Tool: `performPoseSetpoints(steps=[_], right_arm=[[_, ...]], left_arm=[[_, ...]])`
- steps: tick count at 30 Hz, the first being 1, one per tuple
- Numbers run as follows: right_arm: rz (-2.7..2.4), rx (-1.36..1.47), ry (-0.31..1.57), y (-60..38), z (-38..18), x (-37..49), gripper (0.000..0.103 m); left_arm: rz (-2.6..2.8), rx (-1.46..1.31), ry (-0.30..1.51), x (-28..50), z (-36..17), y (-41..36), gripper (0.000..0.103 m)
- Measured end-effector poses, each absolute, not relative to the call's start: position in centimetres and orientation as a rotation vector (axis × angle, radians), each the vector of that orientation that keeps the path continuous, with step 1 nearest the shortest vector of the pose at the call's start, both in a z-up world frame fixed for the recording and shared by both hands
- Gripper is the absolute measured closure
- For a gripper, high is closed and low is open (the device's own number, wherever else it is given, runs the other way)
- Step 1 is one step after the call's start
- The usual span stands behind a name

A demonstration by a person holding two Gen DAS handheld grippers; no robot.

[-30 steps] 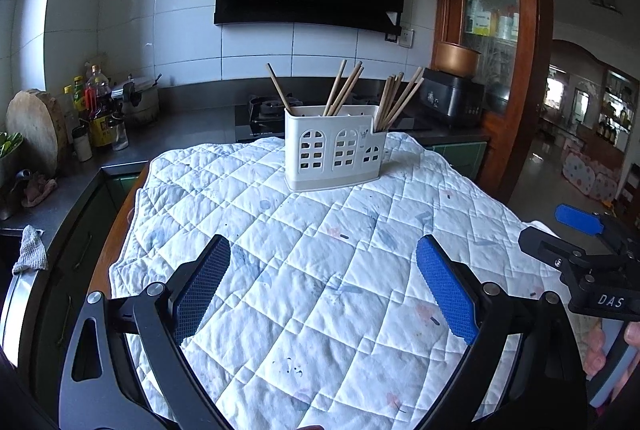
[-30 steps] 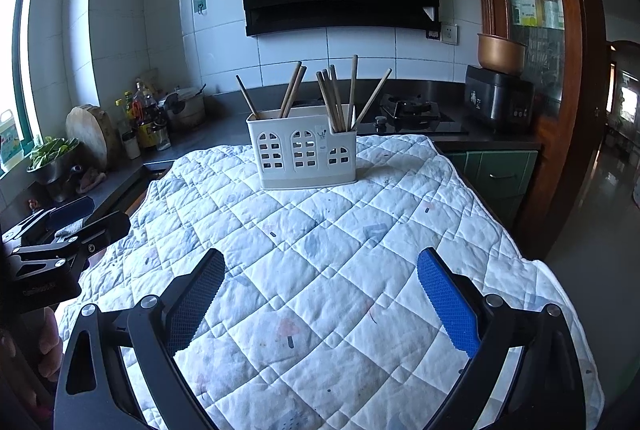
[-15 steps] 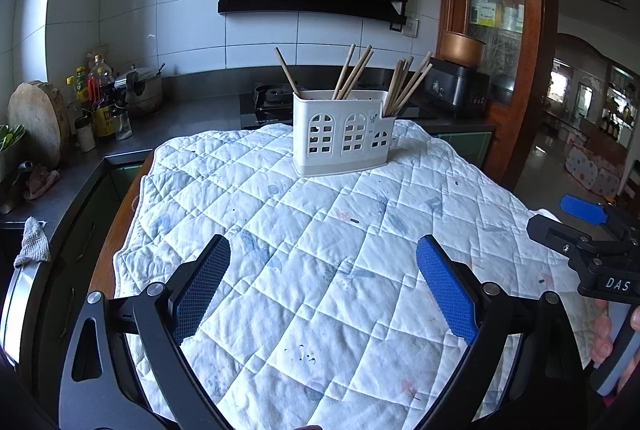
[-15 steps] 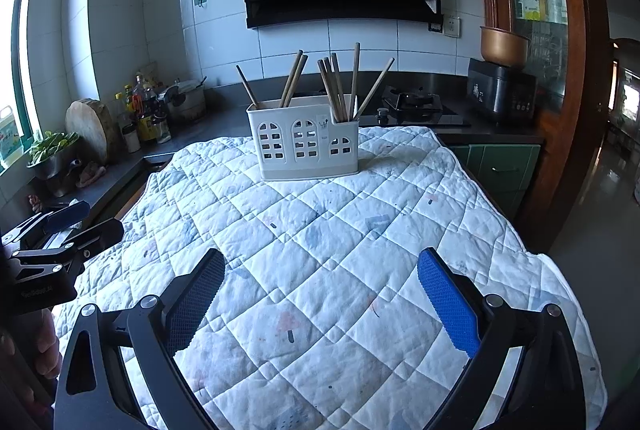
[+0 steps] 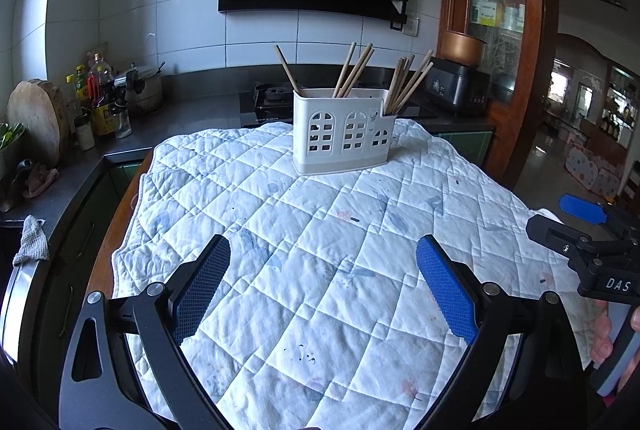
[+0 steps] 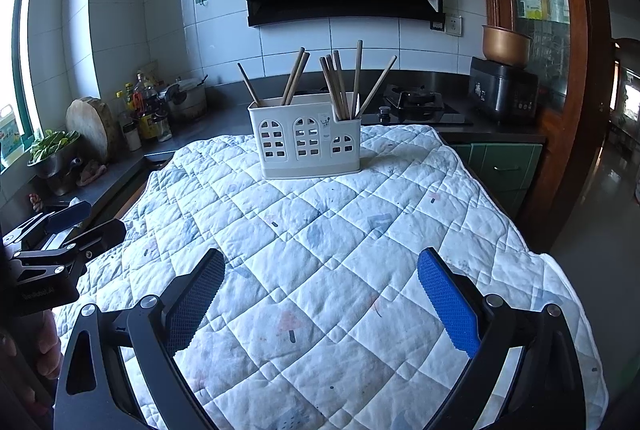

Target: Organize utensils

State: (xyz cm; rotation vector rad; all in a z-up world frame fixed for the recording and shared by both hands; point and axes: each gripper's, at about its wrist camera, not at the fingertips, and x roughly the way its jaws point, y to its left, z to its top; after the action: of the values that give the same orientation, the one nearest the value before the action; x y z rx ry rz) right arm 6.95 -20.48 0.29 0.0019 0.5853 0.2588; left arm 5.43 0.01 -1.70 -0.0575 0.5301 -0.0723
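Note:
A white plastic utensil holder (image 5: 342, 132) with arched cut-outs stands upright at the far side of the quilted table; it also shows in the right wrist view (image 6: 308, 142). Several wooden chopsticks (image 5: 404, 84) lean in its compartments, also in the right wrist view (image 6: 340, 82). My left gripper (image 5: 322, 288) is open and empty above the near part of the quilt. My right gripper (image 6: 322, 300) is open and empty, also near the front. Each gripper shows at the edge of the other's view: the right gripper (image 5: 588, 230) and the left gripper (image 6: 60, 234).
A white quilted cloth (image 5: 320, 230) covers the table. A dark counter (image 5: 192, 110) behind holds bottles, a pot, a round wooden board (image 5: 38, 120) and a gas hob. A rice cooker (image 6: 502, 92) and a wooden cabinet stand at the right.
Both grippers have pulled back and risen slightly, so the holder sits a little farther and higher in both views. Both stay open and empty.

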Motion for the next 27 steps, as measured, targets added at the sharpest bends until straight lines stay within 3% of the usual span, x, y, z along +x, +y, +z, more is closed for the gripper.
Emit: performPoseSetpoints(steps=[27], right_arm=[[0.259, 0.001, 0.582, -20.38, 0.24, 6.95, 0.009]], left_arm=[[-0.084, -0.049, 0.527, 5.25, -1.50, -0.33, 0.009]])
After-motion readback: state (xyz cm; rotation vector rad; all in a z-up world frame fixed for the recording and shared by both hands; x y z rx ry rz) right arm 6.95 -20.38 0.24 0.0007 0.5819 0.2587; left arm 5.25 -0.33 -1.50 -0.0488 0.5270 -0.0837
